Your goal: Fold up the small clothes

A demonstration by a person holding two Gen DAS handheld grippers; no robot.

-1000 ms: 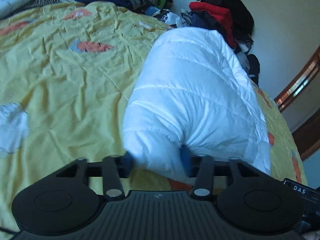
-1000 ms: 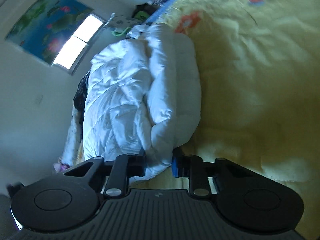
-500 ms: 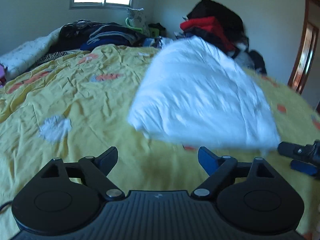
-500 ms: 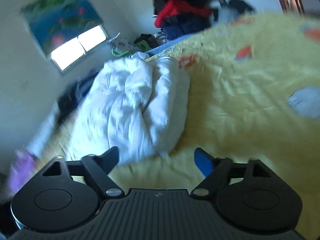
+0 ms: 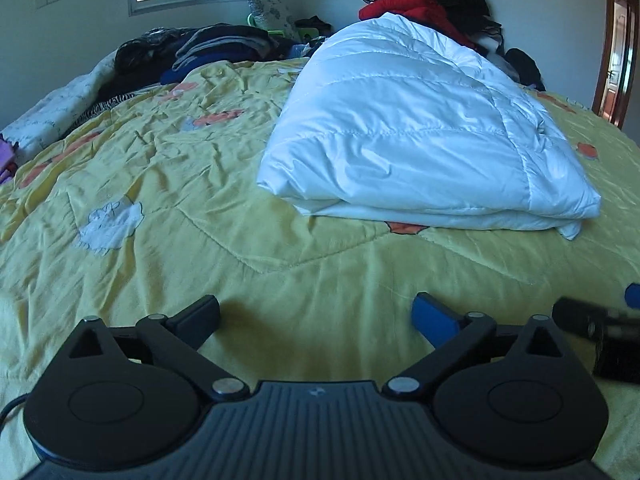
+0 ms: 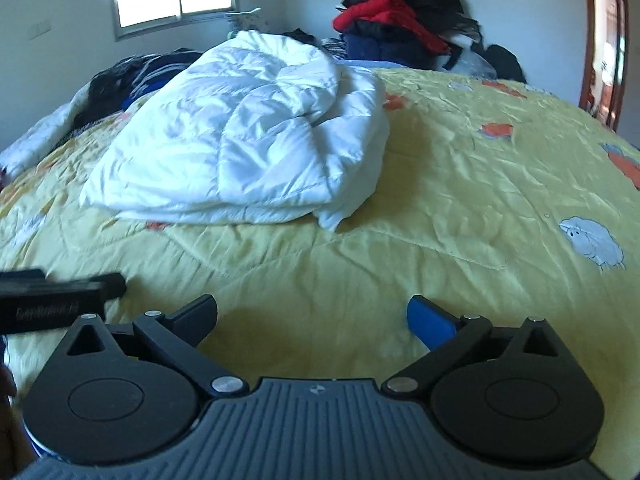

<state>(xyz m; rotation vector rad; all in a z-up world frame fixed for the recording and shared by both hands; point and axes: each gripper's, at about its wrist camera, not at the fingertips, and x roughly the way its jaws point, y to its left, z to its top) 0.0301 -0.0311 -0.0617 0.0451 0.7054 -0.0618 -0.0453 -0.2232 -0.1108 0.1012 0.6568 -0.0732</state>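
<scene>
A white quilted jacket (image 5: 424, 136) lies folded into a thick, puffy bundle on a bed, resting on a yellow bedspread (image 5: 200, 208) printed with sheep and orange shapes. It sits toward the middle of the bed, closer to the far edge than the near one. Its lower layers stick out unevenly along the near side, and one corner pokes past the stack.

The left gripper (image 5: 316, 312) hovers low over the near part of the bed, jaws spread wide and holding nothing. The right gripper (image 6: 312, 312) hovers beside it, jaws likewise wide apart and empty. Neither touches the jacket.

The slippery, springy fabric looks likely to puff open or slide out of its fold if nudged or gripped by only the top layer.

Along the far edge of the bed lies a heap of dark clothes (image 5: 208, 46). At the far right corner stands a taller pile with a red garment (image 6: 384, 14) in it. Bare bedspread lies between grippers and jacket; nothing blocks the way.
</scene>
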